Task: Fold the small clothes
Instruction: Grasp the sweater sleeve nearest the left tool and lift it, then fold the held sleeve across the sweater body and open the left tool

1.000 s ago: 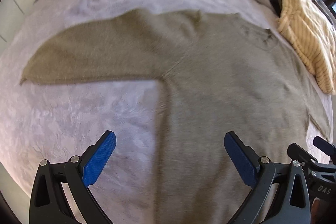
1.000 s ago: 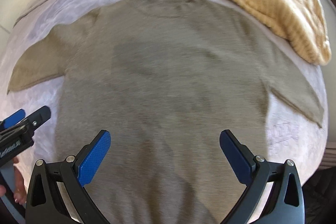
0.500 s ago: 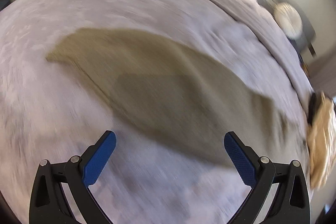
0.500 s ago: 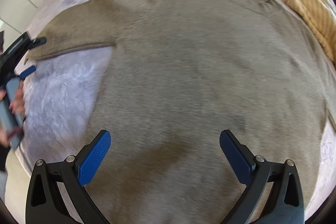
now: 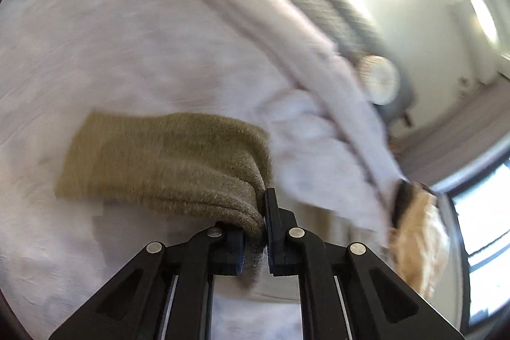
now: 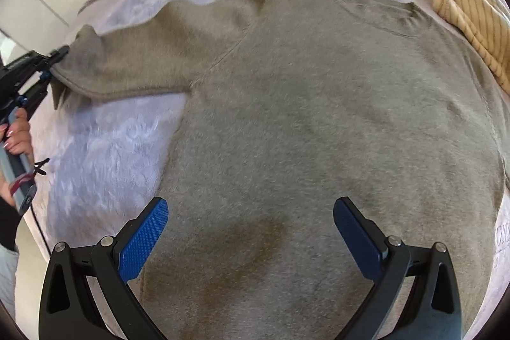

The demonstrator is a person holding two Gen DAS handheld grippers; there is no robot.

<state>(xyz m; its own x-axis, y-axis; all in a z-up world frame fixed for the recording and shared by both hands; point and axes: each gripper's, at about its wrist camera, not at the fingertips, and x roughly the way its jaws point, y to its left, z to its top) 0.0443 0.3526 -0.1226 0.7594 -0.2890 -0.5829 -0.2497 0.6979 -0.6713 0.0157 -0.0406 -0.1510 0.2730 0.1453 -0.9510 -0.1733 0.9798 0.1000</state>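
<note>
Left wrist view: the left gripper [image 5: 255, 231] is clamped on the cuff end of the sleeve [image 5: 165, 168] of an olive-grey sweater, the knit bunched and folded between the two closed fingers. The sleeve runs left from the jaws and lies over a pale lilac blanket [image 5: 127, 47] on the bed. The picture is motion-blurred. At the far right, near the blanket's edge, lies a cream striped garment [image 5: 417, 238]; a round pale object [image 5: 379, 78] farther back is too blurred to identify. Right wrist view: the right gripper [image 6: 250, 233] hangs above the lower body of the sweater [image 6: 318, 117] with its blue-padded fingers [image 6: 145, 239] spread wide and nothing between them. The sweater lies flat on the blanket [image 6: 105, 155], neckline at the far side, body filling most of the frame. Its left sleeve [image 6: 153, 53] stretches out to the left, where the left gripper [image 6: 54, 59] pinches the cuff; the cuff is raised slightly off the blanket there. The person's left hand [image 6: 17, 133] grips the handle at the left edge. The cream striped garment [image 6: 468, 8] sits at the far right, just beside the sweater's shoulder.
</note>
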